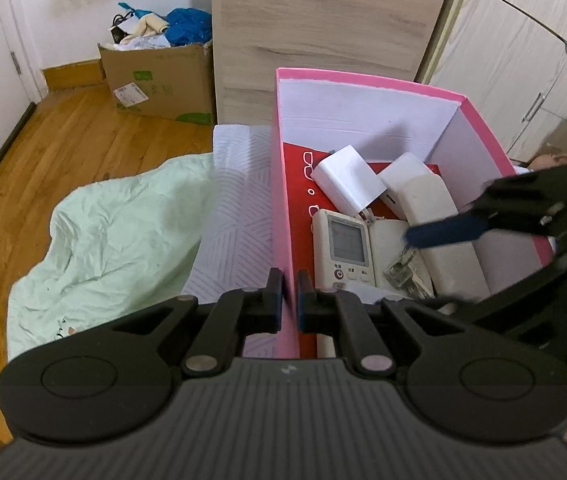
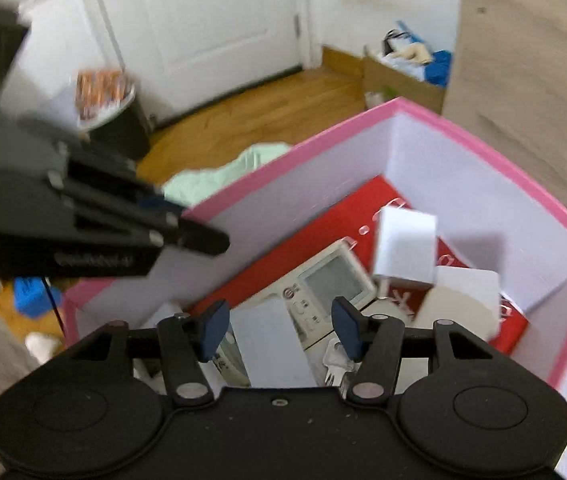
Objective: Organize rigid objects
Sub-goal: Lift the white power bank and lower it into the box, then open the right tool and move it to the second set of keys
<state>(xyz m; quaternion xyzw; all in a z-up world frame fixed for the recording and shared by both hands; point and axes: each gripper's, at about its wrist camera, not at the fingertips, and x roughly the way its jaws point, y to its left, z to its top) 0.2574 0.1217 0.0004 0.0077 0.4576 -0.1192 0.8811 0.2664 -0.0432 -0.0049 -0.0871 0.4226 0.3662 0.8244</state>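
Fingers of left gripper (image 1: 290,294) clamped on pink box (image 1: 283,184) wall at lower centre, right gripper (image 2: 279,330) fingers apart over white block (image 2: 271,344) lying inside among remote (image 2: 333,280) and chargers: keep box pinned, withdraw straight up without nudging contents.

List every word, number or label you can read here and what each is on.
None can be quoted.
Cardboard box: green print and a shipping label, too small.
Remote control: button captions and screen, too small.
Red sheet in the pink box: white marks, cut off.
Left gripper: blurred lettering.
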